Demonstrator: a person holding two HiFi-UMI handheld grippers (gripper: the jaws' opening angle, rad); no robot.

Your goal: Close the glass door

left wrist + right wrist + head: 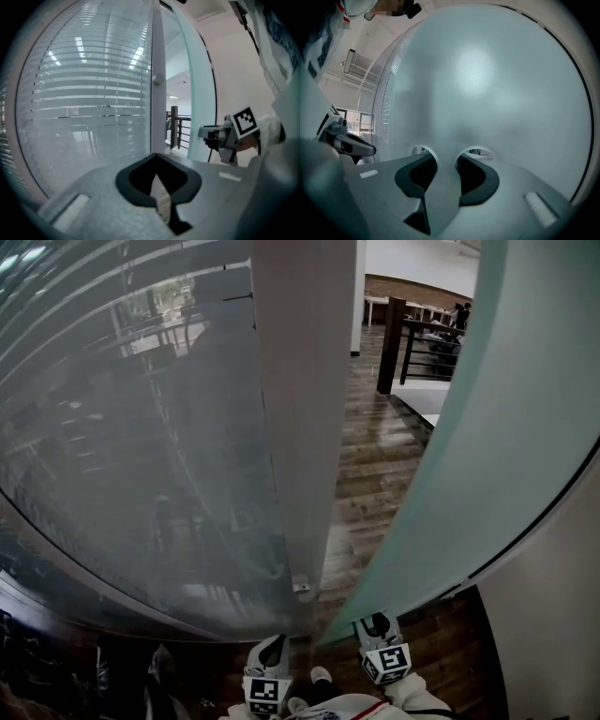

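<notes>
Judging by the grip, the closing swing is in hand. The right gripper (446, 159) has its jaws partway apart, clamped across the free edge of the glass door (487, 474), which stands ajar at the right. The left gripper (157, 157) is closed on nothing, near the white frame post (305, 409). Next the door needs drawing left to meet that post, steadily, as frosted glass looks slick. Through the gap lie a wood-plank floor (375, 465) and a dark railing (417, 343) — a striped glass panel (141, 427) fills the left.
</notes>
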